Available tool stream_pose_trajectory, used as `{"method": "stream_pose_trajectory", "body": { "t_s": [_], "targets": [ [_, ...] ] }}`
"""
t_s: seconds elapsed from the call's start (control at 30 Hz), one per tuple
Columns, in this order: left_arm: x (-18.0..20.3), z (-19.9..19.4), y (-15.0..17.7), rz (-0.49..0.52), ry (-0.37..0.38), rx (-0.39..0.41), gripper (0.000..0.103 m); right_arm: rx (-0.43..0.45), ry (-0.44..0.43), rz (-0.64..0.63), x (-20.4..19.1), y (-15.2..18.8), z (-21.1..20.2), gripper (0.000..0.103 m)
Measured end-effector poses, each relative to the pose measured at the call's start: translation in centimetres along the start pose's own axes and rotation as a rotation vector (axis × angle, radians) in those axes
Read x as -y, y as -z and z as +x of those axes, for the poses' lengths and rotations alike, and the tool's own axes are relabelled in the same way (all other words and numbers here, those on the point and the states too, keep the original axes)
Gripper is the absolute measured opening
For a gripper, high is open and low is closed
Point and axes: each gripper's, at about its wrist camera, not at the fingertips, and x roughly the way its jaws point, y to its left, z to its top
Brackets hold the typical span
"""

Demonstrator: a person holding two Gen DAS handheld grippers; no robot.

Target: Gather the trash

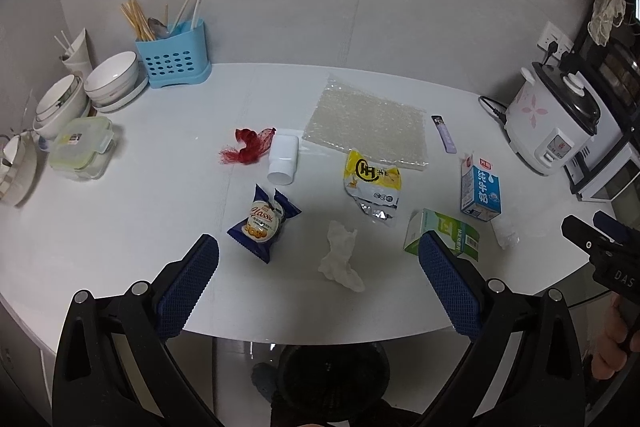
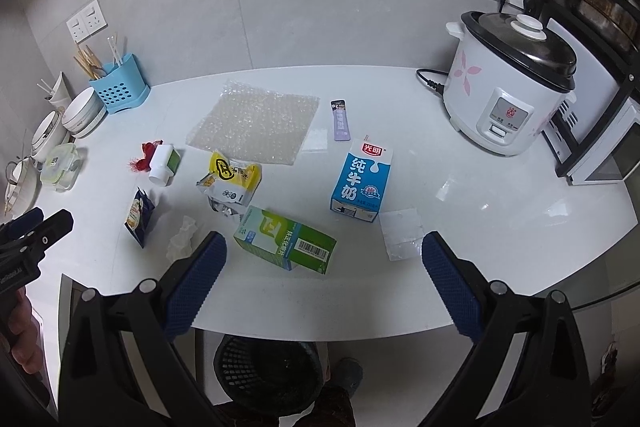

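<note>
Trash lies across the white table (image 1: pixel 140 187): a crumpled tissue (image 1: pixel 340 261), a blue snack packet (image 1: pixel 262 221), a yellow wrapper (image 1: pixel 372 183), a green box (image 2: pixel 286 241) on its side, an upright blue milk carton (image 2: pixel 362 183), a white bottle (image 1: pixel 284 159), red netting (image 1: pixel 248 145), bubble wrap (image 2: pixel 256 121), a purple sachet (image 2: pixel 341 121) and clear plastic (image 2: pixel 402 233). My left gripper (image 1: pixel 320 283) hovers open over the front edge near the tissue. My right gripper (image 2: pixel 324 279) hangs open just before the green box. A black mesh bin (image 2: pixel 268 373) sits on the floor below.
Bowls (image 1: pixel 112 79), a lidded food box (image 1: pixel 82 147) and a blue utensil holder (image 1: pixel 174 57) stand at the back left. A rice cooker (image 2: pixel 508 83) with its cord and a microwave (image 2: pixel 600 147) are on the right. A hand (image 2: pixel 20 331) holds the other gripper.
</note>
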Motion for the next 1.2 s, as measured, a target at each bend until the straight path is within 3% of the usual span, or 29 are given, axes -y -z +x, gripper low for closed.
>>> {"method": "stream_pose_trajectory", "body": {
  "t_s": [1.2],
  "targets": [
    [0.5,-1.3,1.0,0.004,-0.013,-0.007,0.097,0.0,-0.01,0.019,0.5,0.8,-1.5,0.094]
  ]
}}
